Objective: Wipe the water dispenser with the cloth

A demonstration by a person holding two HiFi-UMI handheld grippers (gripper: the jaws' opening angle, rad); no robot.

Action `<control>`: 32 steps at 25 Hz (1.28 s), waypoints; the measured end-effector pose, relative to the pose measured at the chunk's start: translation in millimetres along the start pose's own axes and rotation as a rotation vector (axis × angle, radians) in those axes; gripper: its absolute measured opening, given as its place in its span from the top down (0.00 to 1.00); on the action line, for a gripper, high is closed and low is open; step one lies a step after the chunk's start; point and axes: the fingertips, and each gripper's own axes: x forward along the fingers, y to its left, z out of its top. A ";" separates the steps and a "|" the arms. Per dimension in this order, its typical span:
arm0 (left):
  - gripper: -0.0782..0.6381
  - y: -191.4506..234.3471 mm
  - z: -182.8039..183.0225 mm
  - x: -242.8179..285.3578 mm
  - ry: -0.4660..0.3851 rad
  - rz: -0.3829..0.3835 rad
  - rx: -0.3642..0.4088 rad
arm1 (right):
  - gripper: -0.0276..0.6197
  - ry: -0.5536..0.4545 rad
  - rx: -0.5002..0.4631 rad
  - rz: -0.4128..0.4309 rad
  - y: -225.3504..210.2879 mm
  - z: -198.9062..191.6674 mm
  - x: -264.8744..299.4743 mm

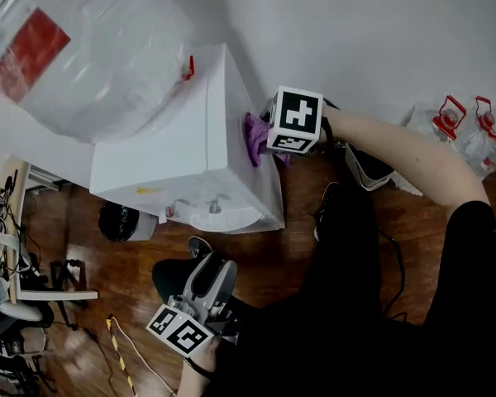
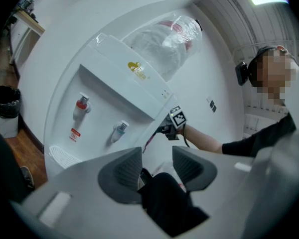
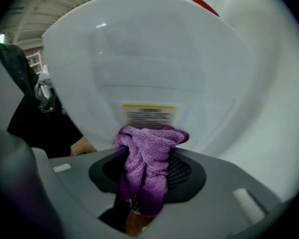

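right gripper pinches bunched purple cloth | cloth tip seems pressed on water dispenser right side wall, dead ahead of jaws, just under label | left gripper spread, empty, near side, well apart

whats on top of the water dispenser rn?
A big plastic-wrapped water bottle with a red label sits on the water dispenser. The bottle itself covers where its neck enters.
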 end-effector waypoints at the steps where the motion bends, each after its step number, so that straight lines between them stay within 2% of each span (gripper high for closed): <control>1: 0.59 -1.4 -1.8 2.4 0.005 -0.005 -0.001 | 0.68 -0.019 -0.022 0.045 31.2 1.7 -2.4; 5: 0.59 -6.6 -9.2 9.2 0.024 -0.017 0.000 | 0.68 -0.080 -0.057 0.204 123.9 2.1 -7.4; 8: 0.59 -6.6 -11.3 8.9 0.024 -0.008 0.001 | 0.68 -0.081 -0.049 0.228 132.9 -1.8 -1.4; 10: 0.59 -5.4 -10.3 6.0 0.017 0.003 0.003 | 0.68 -0.051 -0.029 0.186 103.0 -13.3 11.2; 12: 0.59 -3.0 -9.1 2.3 0.010 0.015 0.003 | 0.68 -0.022 0.019 0.109 51.9 -25.1 25.2; 17: 0.59 3.1 -9.8 -2.7 0.007 0.041 0.000 | 0.68 0.051 0.142 -0.175 -107.4 -47.4 50.4; 20: 0.59 3.4 -9.9 -2.4 0.007 0.044 -0.004 | 0.68 0.069 0.211 -0.231 -145.5 -53.2 56.9; 23: 0.59 6.3 -10.9 -0.1 0.014 0.042 -0.011 | 0.68 0.101 0.144 -0.159 -106.9 -57.8 66.9; 26: 0.59 9.6 -18.5 7.4 0.044 0.032 -0.022 | 0.68 0.106 0.046 0.012 -10.8 -60.3 72.2; 29: 0.59 7.2 -25.9 17.8 0.070 0.010 -0.027 | 0.68 0.064 -0.018 0.211 101.0 -53.0 69.1; 31: 0.59 2.6 -29.3 23.1 0.077 -0.004 -0.028 | 0.68 0.050 -0.063 0.278 143.9 -55.5 72.5; 32: 0.59 0.4 -30.6 24.7 0.080 -0.007 -0.028 | 0.68 0.051 -0.079 0.285 150.3 -59.7 77.3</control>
